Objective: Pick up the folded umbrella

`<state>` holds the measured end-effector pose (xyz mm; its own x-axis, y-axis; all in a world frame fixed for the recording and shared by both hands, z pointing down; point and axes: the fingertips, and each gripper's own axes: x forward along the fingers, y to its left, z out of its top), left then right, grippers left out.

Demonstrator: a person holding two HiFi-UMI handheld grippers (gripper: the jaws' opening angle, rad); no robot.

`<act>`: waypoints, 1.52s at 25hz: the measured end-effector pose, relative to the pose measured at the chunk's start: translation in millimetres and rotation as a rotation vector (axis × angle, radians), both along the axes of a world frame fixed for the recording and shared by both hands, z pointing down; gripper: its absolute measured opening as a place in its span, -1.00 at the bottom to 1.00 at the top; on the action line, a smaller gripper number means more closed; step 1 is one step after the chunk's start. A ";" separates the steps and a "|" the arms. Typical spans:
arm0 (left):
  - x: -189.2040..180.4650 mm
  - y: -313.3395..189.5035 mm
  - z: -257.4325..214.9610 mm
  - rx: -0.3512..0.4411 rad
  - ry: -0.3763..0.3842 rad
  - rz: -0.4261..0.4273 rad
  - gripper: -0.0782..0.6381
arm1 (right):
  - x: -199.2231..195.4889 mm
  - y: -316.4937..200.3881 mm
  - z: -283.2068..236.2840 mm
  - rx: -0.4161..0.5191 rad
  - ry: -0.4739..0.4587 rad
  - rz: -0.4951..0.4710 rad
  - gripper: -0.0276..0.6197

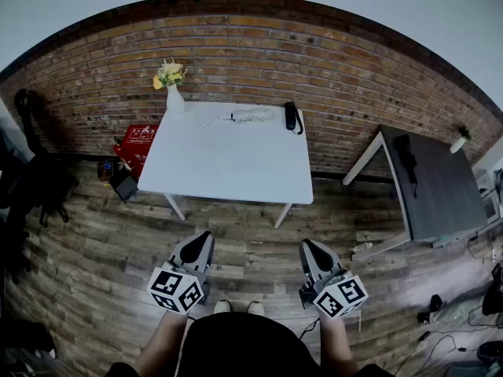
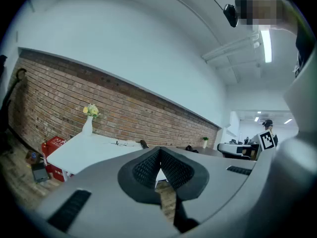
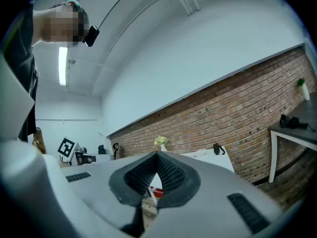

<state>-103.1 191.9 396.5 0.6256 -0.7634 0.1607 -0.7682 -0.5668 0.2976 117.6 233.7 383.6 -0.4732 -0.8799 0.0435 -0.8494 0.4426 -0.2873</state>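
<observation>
Brick wall (image 1: pixel 236 38) on the far side. White desk (image 1: pixel 228 171) against it, grey desk (image 1: pixel 440 187) to the right. Left gripper (image 1: pixel 200 238) and right gripper (image 1: pixel 312 247) level over the wood floor (image 1: pixel 94 258), well apart from the white desk. Both pairs of jaws closed together, nothing between. Flower vase (image 1: pixel 173 96) at far-left desk corner. Folded umbrella (image 1: pixel 251 115), white, lies along the far edge, between vase and black handset (image 1: pixel 291 116).
</observation>
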 end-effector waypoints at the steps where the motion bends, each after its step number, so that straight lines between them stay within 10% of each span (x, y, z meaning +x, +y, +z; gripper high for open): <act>1: -0.6 -1.8 0.5 -0.001 0.000 -0.001 -0.74 | -0.3 -1.8 -0.1 0.000 0.001 -0.001 -0.85; 38: 21.1 6.8 20.8 -0.104 0.159 -0.144 -0.74 | 38.7 -12.3 17.8 -0.086 -0.300 -0.049 -0.85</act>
<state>-82.0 198.8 417.3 0.5350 -0.8311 0.1515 -0.7776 -0.4144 0.4728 156.3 221.4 401.4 -0.5175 -0.8551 -0.0314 -0.6994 0.4438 -0.5602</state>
